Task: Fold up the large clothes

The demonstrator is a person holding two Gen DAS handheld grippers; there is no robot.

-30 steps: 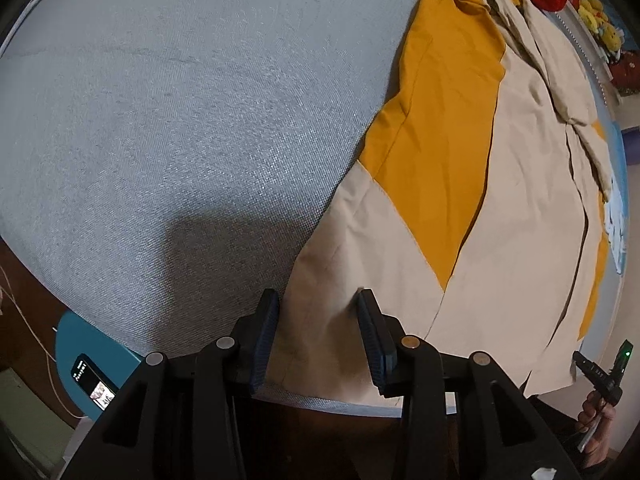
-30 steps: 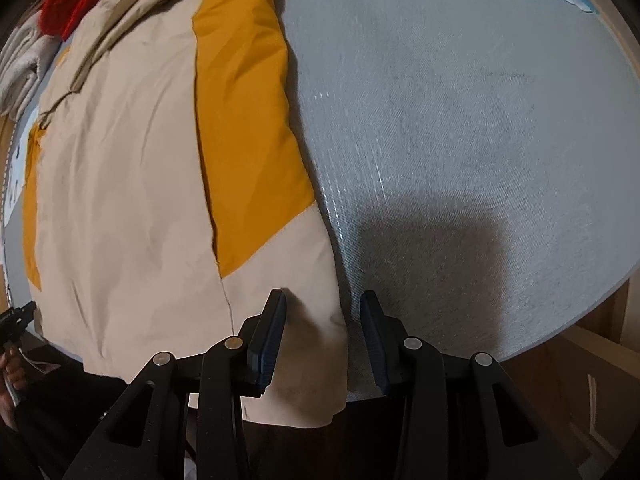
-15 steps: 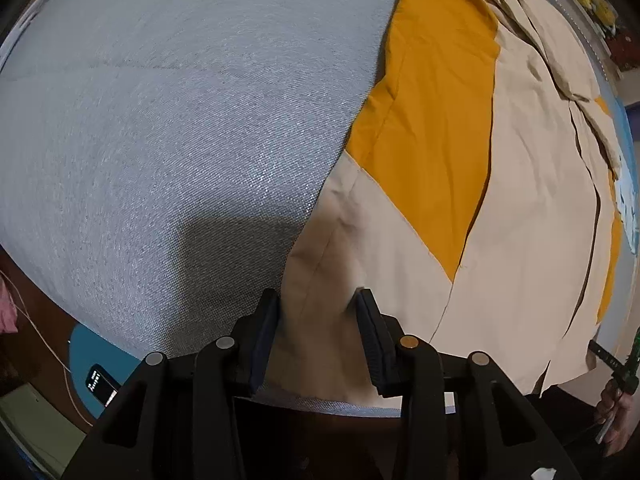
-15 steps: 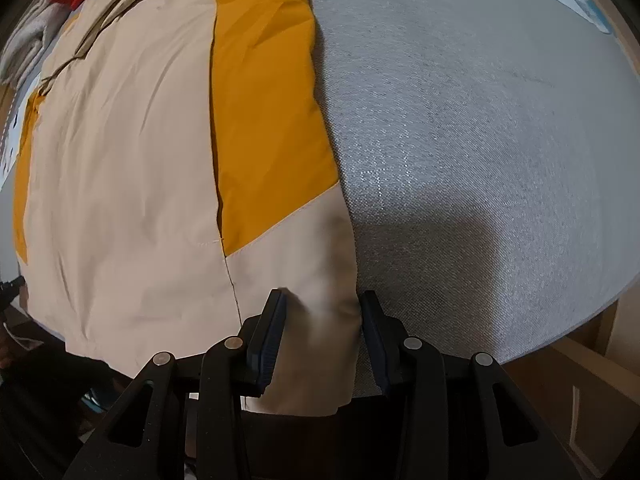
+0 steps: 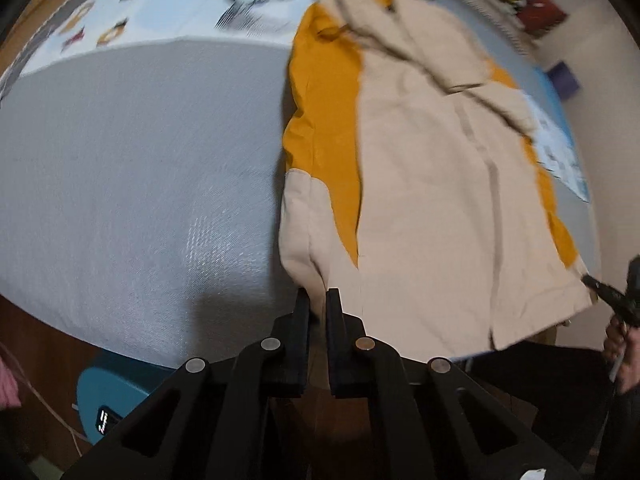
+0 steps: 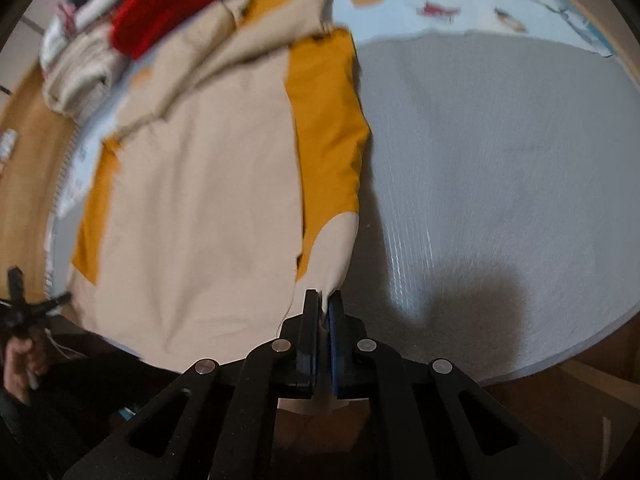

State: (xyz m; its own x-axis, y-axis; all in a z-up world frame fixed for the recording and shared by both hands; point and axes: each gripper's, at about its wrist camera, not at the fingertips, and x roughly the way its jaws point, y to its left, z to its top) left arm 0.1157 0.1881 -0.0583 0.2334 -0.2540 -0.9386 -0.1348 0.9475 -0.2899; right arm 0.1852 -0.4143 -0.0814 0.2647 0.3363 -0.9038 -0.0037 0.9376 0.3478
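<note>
Since the earlier frames both grippers had risen away from the grey surface, and their jaws had just closed onto the near hem of the garment, which now hung up from the surface into each pair of fingers instead of lying flat between open ones.

Nearest the left wrist camera, the left gripper was clamped on a pinch of beige cloth at the bottom corner of the jacket. In the right wrist view the right gripper pinched the opposite bottom corner of the same jacket, its dark pads pressed together with a thin fold of beige fabric between them. At the right edge of the left view, the other tool and the hand holding it showed at the hem.

Beyond the fingers, the beige and mustard jacket lay spread lengthwise on the grey cover, its hem at the near edge and its collar far away. Each mustard side panel ran along an outer edge.

Past the collar lay a pale printed sheet. In the right wrist view a red garment rested on a stack of folded light clothes at the far left.
</note>
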